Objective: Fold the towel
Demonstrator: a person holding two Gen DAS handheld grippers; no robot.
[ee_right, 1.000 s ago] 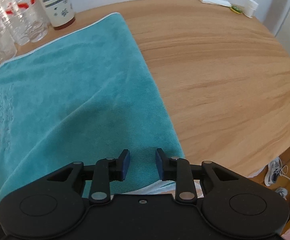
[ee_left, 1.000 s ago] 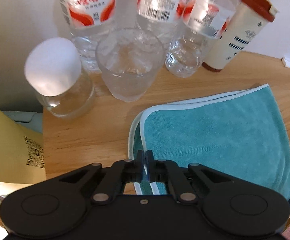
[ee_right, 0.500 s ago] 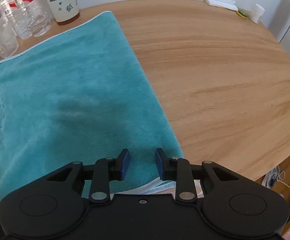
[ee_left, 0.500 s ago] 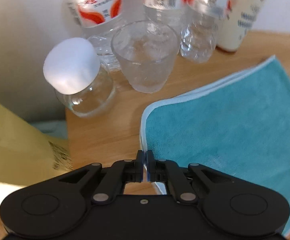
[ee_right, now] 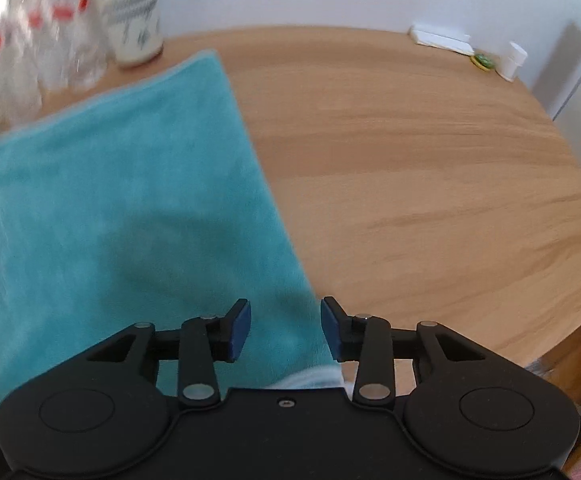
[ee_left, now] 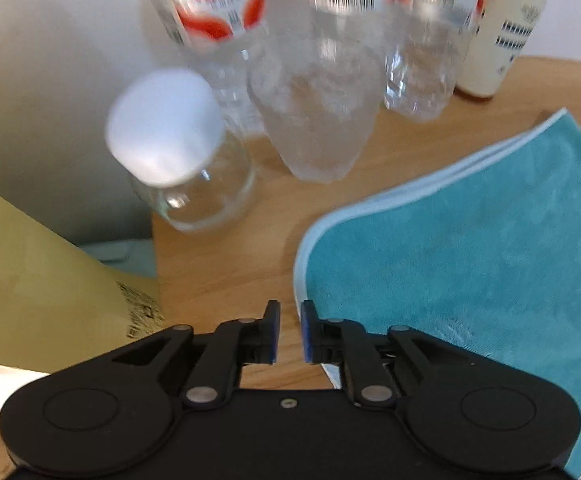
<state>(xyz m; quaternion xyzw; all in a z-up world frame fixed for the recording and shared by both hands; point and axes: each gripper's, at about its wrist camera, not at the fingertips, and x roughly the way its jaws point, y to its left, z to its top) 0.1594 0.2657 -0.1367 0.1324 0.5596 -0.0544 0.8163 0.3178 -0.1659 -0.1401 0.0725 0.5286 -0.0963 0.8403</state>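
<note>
A teal towel (ee_left: 470,248) with a pale blue hem lies folded flat on the wooden table (ee_left: 226,264), also seen in the right wrist view as the towel (ee_right: 122,200). My left gripper (ee_left: 289,330) stands open just left of the towel's rounded corner, over bare wood, with nothing between its fingers. My right gripper (ee_right: 285,328) stands open above the towel's near right corner, holding nothing. Both views are motion-blurred.
Clear water bottles (ee_left: 206,20), a plastic cup (ee_left: 318,112), a white-capped glass jar (ee_left: 186,160) and a cream canister (ee_left: 506,32) crowd the far left of the table. A yellow box (ee_left: 42,280) sits at left. Small white items (ee_right: 442,38) lie at the table's far edge (ee_right: 530,92).
My left gripper has let go of the towel corner, opened and shifted left off the towel. My right gripper has opened wider and drawn back a little.
</note>
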